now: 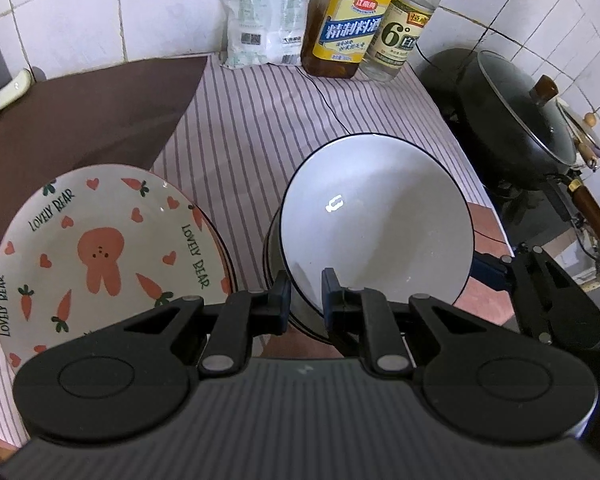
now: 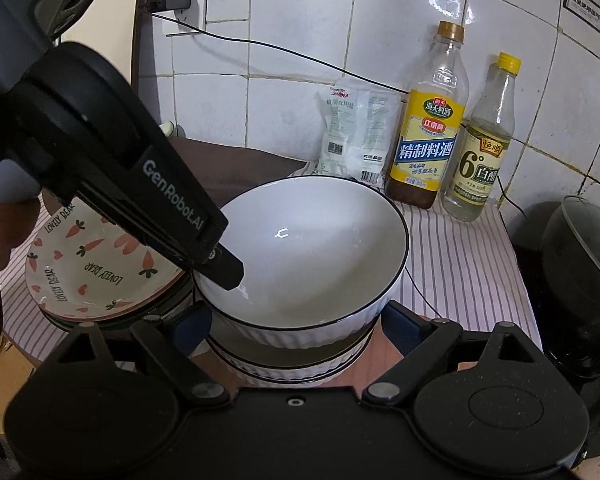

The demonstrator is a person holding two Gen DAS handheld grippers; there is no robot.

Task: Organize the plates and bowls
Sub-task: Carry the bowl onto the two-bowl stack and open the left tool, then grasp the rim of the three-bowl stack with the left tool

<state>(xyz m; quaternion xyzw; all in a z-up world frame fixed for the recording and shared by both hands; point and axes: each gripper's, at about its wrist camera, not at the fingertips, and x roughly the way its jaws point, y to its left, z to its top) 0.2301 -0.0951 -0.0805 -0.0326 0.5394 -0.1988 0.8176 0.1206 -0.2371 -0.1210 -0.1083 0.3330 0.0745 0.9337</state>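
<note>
A white bowl with a dark rim (image 1: 376,216) (image 2: 316,248) sits tilted on top of another ribbed white bowl (image 2: 296,364). My left gripper (image 1: 306,300) is shut on the top bowl's near rim, one finger inside and one outside; it shows from the side in the right wrist view (image 2: 224,272). My right gripper (image 2: 296,324) is wide open around the lower bowl, its fingers at either side. A stack of rabbit-and-carrot "Lovely Bear" plates (image 1: 100,256) (image 2: 100,272) lies to the left of the bowls.
Two bottles (image 2: 424,120) (image 2: 480,148) and a white salt bag (image 2: 352,132) stand against the tiled wall. A lidded black wok (image 1: 516,120) sits to the right. A black cable (image 1: 324,96) runs over the striped cloth (image 1: 252,128). A brown mat (image 1: 84,120) lies at the back left.
</note>
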